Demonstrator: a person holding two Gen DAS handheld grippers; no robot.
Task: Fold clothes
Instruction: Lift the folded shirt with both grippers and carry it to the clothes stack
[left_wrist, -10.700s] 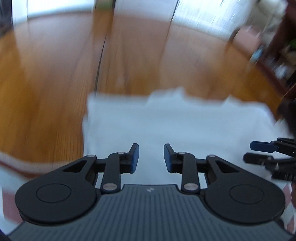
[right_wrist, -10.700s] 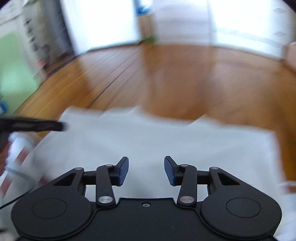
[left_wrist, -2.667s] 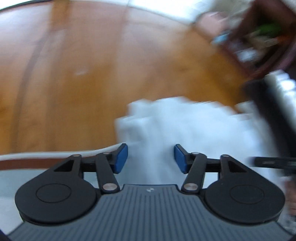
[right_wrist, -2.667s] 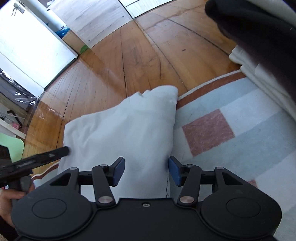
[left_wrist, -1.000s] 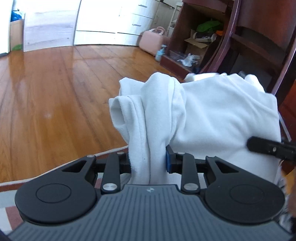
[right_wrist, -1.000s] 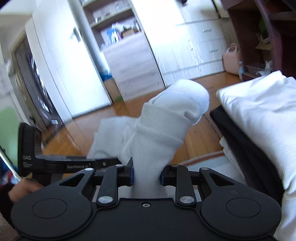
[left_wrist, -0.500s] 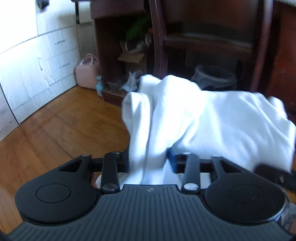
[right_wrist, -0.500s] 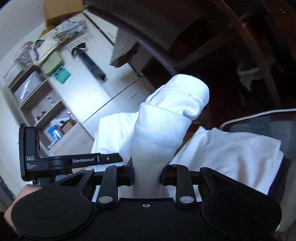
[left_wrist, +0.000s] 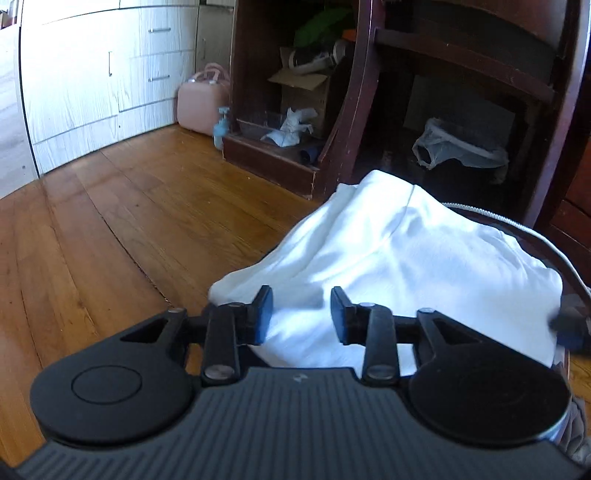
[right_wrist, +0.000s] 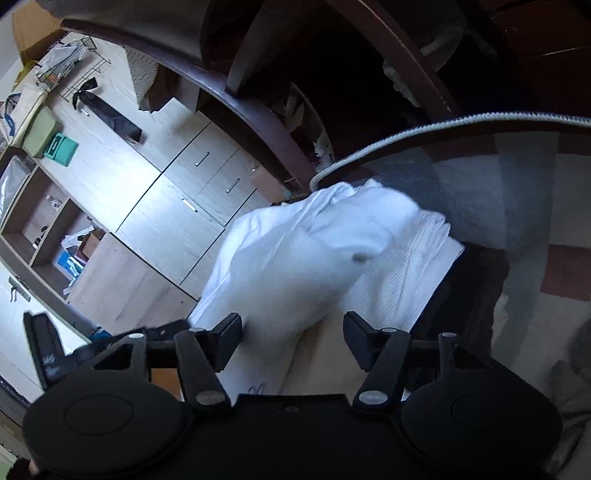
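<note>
The folded white garment lies bunched on top of a stack of clothes, its near edge just beyond my left gripper. The left jaws stand apart and are closing; cloth shows through the gap, but neither pad presses on it. In the right wrist view the same garment rests on a white waffle-textured cloth and a dark garment. My right gripper is opening wide, with the cloth free in front of it. The right gripper's tip shows at the garment's right edge.
A dark wooden shelf unit stands close behind the stack, with a pink case, a blue bottle and a bag-lined bin. Wooden floor spreads left. A patterned rug lies under the stack.
Both grippers carried the garment over to the stack by the dark shelf. Both have let go, and the cloth has dropped from between the jaws onto the stack.
</note>
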